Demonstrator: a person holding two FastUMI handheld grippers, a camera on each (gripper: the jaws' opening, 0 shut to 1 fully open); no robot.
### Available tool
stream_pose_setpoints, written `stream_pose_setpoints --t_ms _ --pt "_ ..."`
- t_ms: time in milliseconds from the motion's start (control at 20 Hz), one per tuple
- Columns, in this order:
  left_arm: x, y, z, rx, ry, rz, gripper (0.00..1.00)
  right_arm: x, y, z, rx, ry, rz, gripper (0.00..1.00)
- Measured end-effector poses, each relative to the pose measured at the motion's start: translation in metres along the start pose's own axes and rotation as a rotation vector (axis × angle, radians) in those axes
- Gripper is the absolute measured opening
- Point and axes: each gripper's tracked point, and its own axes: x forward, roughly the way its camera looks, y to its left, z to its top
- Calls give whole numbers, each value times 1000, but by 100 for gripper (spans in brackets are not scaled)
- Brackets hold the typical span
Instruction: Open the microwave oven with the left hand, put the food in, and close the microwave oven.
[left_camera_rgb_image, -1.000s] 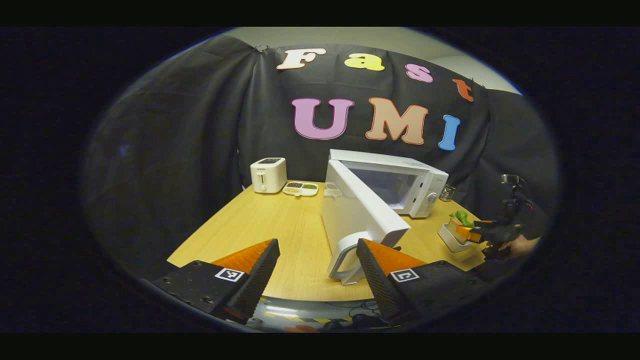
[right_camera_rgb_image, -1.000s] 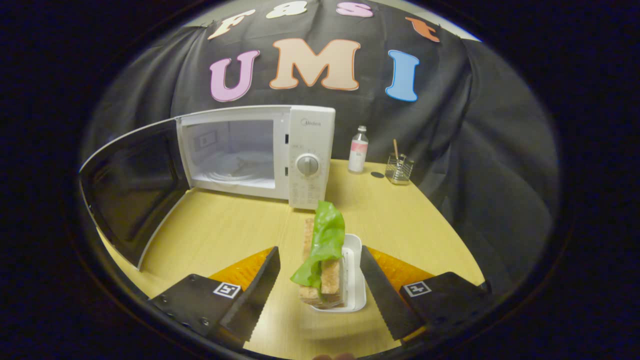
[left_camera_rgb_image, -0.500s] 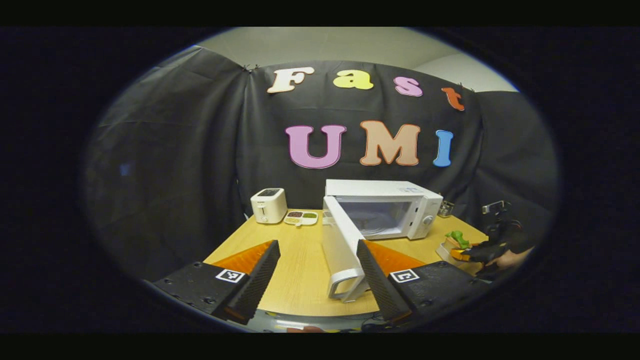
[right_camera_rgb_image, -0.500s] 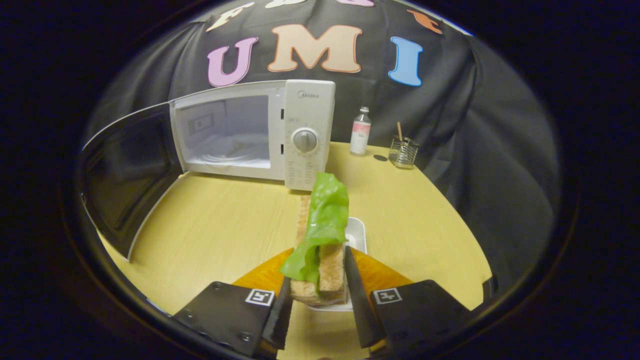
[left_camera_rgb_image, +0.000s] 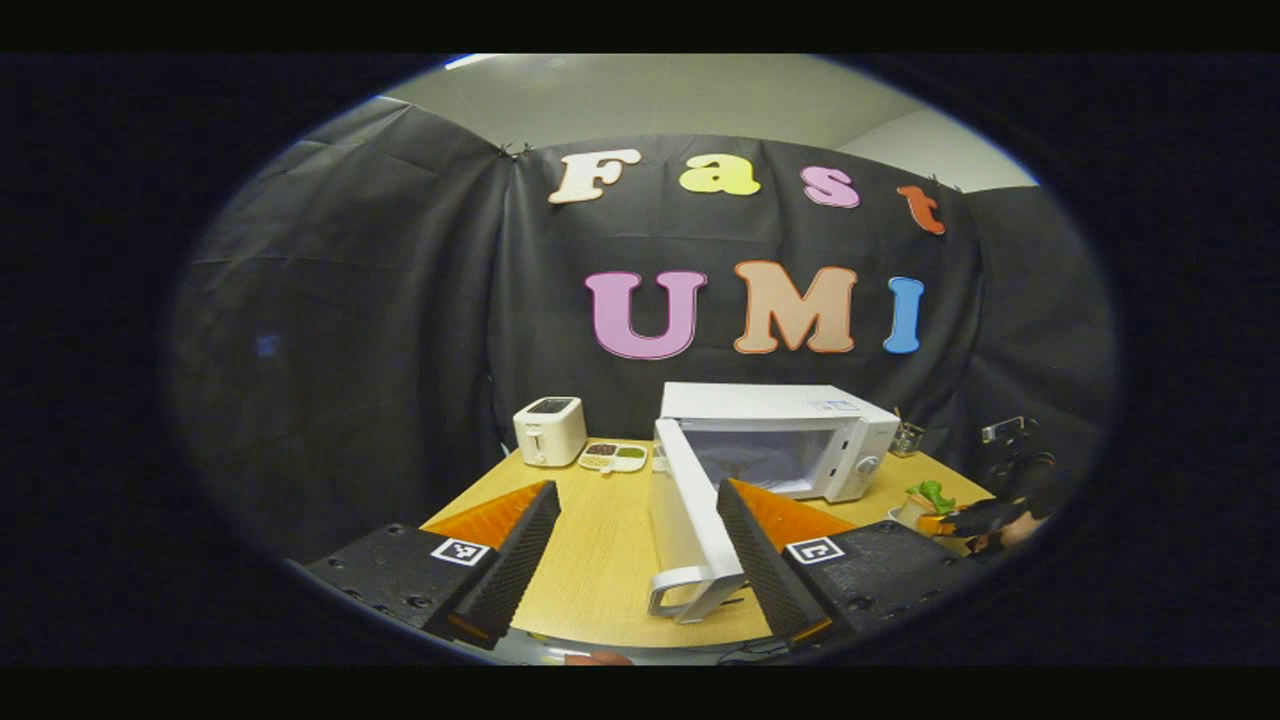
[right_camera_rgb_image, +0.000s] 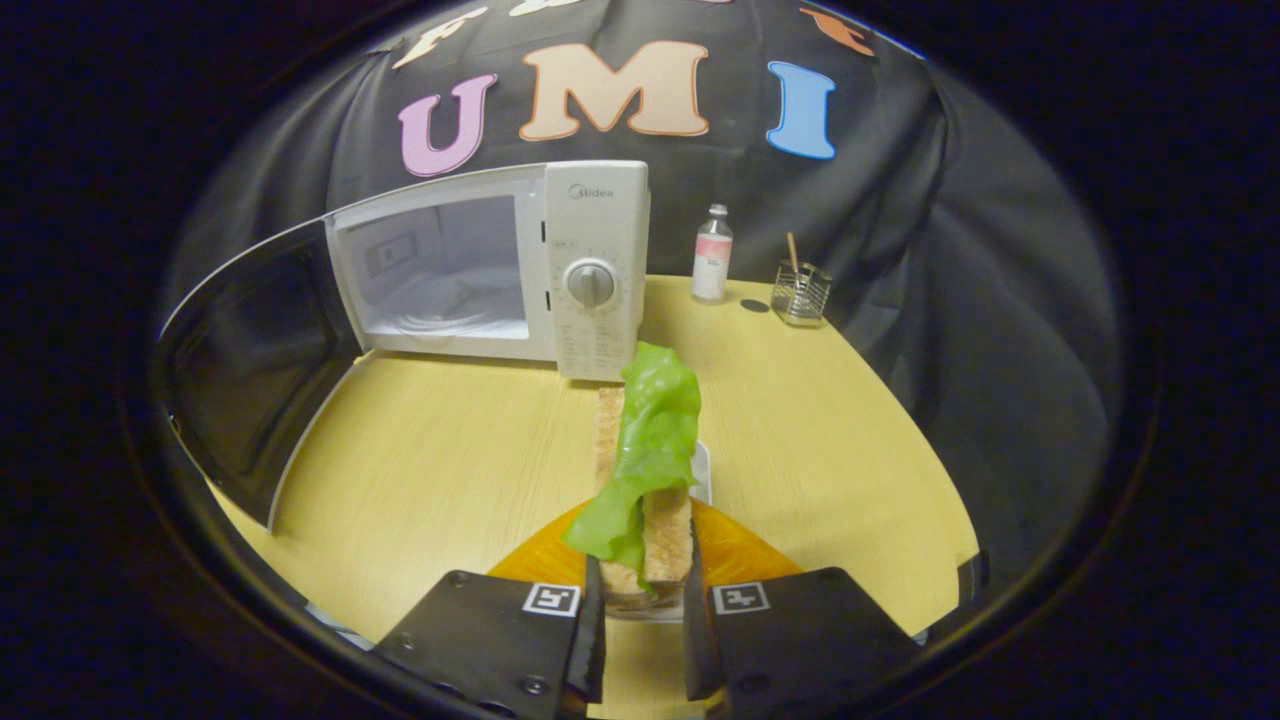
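The white microwave (left_camera_rgb_image: 780, 435) stands on the wooden table with its door (left_camera_rgb_image: 685, 510) swung wide open. The door's handle (left_camera_rgb_image: 690, 592) lies ahead between the fingers of my left gripper (left_camera_rgb_image: 635, 560), which is open and holds nothing. In the right gripper view the microwave (right_camera_rgb_image: 590, 270) shows an empty cavity (right_camera_rgb_image: 440, 285) and its dark door (right_camera_rgb_image: 255, 370) hangs out to the left. My right gripper (right_camera_rgb_image: 640, 625) is shut on a sandwich (right_camera_rgb_image: 660, 520) with a green lettuce leaf. A white tray (right_camera_rgb_image: 703, 470) peeks out beside the sandwich. The left gripper view shows that gripper (left_camera_rgb_image: 985, 518) far right.
A white toaster (left_camera_rgb_image: 548, 430) and a small divided dish (left_camera_rgb_image: 612, 456) stand at the table's back left. A bottle (right_camera_rgb_image: 711, 252) and a wire holder (right_camera_rgb_image: 800, 292) stand right of the microwave. Bare tabletop (right_camera_rgb_image: 440, 450) lies between the sandwich and the microwave.
My right gripper has shut on the sandwich, which stood between its open fingers a second ago. My left gripper has drawn back from the door handle and tilted upward.
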Motion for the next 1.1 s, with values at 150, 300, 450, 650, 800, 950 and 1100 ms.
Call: stream_pose_setpoints --t_ms 150,300,450,650,800,950,1100 --pt "5 2 9 -15 -37 38 97 -7 -3 16 20 -22 26 29" --pt "9 -4 4 1 -23 48 96 -12 -2 36 40 -51 63 33" --pt "15 -9 7 -26 -20 68 94 -18 12 53 72 -64 124 29" --pt "21 -20 13 -14 -27 33 94 -22 42 73 145 -83 177 33" --pt "29 -25 21 26 -46 -40 96 -15 71 85 208 -86 199 28" --pt "39 -32 18 48 -29 -103 96 -3 107 97 272 -84 216 33" --pt "42 -32 19 50 -29 -143 94 16 149 106 331 -53 262 28"
